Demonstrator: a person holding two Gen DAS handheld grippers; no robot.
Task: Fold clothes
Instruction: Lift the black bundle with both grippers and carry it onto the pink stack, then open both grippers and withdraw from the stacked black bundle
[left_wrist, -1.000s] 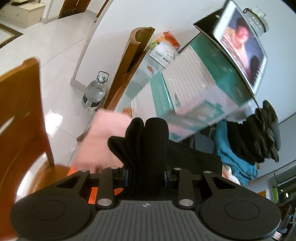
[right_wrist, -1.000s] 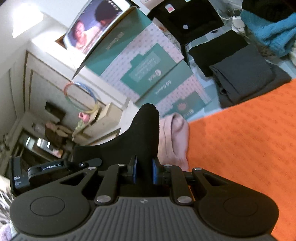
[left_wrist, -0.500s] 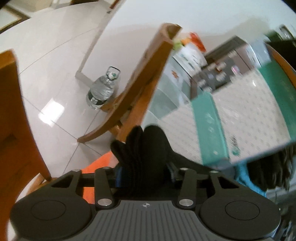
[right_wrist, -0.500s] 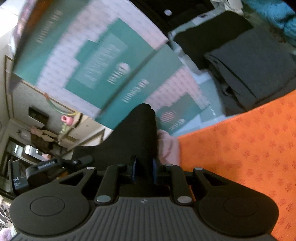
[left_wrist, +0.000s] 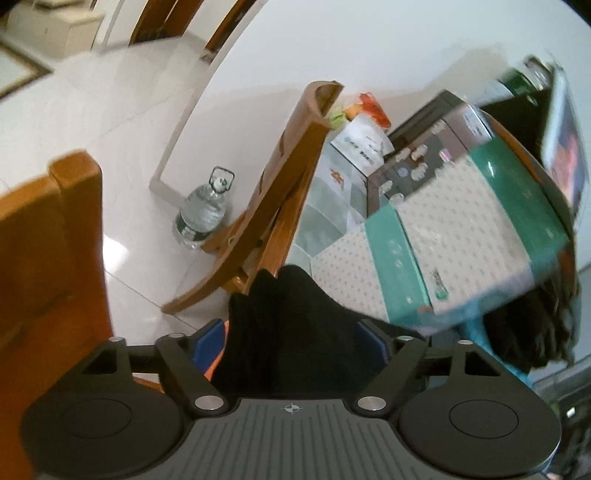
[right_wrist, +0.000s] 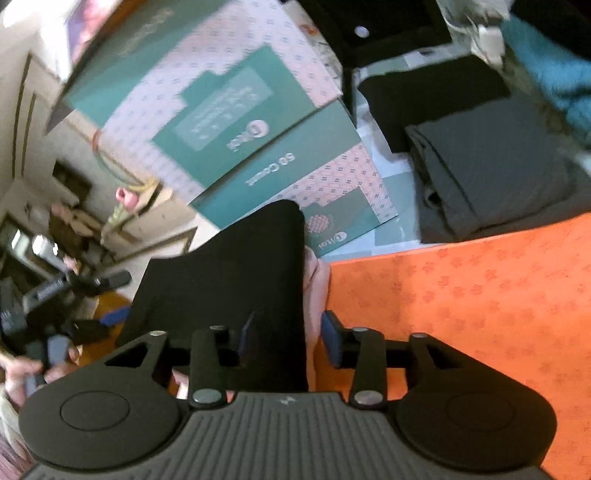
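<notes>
A black garment (left_wrist: 291, 306) lies bunched between the spread fingers of my left gripper (left_wrist: 291, 336), which is open; its blue pads (left_wrist: 208, 338) stand clear on both sides. In the right wrist view the same black garment (right_wrist: 240, 266) drapes over my right gripper (right_wrist: 290, 332), also open, with the cloth against the left finger and a gap on the right. A pink garment (right_wrist: 316, 280) peeks out beside it at the edge of the orange mat (right_wrist: 461, 295).
Teal and pink boxes (right_wrist: 240, 110) stand just ahead. Folded grey (right_wrist: 491, 170) and black (right_wrist: 424, 96) clothes lie behind the mat, with a blue knit (right_wrist: 554, 74) further back. Wooden chairs (left_wrist: 291, 155) and a water bottle (left_wrist: 203, 210) are off the table's left.
Both grippers, shut on the black garment a second ago, have opened their fingers wide. The views have swung and dropped towards the boxes and the mat.
</notes>
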